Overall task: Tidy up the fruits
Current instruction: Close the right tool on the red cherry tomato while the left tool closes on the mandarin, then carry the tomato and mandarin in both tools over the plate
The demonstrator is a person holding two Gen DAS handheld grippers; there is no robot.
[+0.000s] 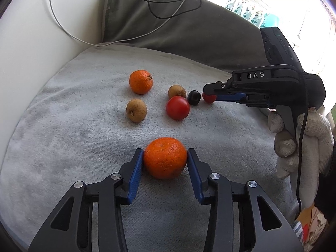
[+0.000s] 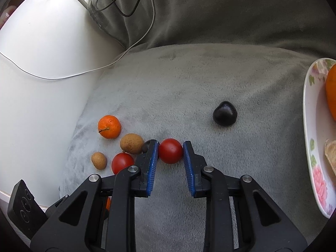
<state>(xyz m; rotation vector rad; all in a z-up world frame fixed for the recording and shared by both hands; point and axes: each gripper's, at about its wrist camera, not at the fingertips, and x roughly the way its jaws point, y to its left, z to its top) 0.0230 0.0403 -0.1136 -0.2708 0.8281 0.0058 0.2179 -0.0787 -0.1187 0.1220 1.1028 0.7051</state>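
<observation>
A: From our left wrist camera, we see the left gripper [image 1: 165, 157] with its blue pads pinching the near orange [image 1: 165, 158] from both sides; the fruit sits on the grey towel [image 1: 84, 136].

B: Agreed. Farther back on the towel we count a second orange [image 1: 141, 81], two brown fruits [image 1: 136, 110] and [image 1: 177, 91], a large red tomato [image 1: 177, 107], and a dark plum [image 1: 193, 97] just beside it.

A: At the right edge we see the right gripper [image 1: 210, 96], held by a gloved hand [image 1: 298, 145], its tips around a small red tomato [image 1: 209, 98].

B: Now our right wrist camera. The right gripper's [image 2: 170, 152] pads press on both sides of that small tomato [image 2: 170, 150], which rests on the towel [image 2: 189, 79].

A: To its left we see the orange [image 2: 109, 126], both brown fruits [image 2: 131, 143] and [image 2: 99, 160], and the larger tomato [image 2: 122, 163], partly hidden by the gripper's left finger.

B: A dark plum [image 2: 225, 113] lies apart, up and to the right. At the right edge a flowered plate [image 2: 313, 147] holds an orange fruit [image 2: 331, 92], cut off by the frame.
</observation>
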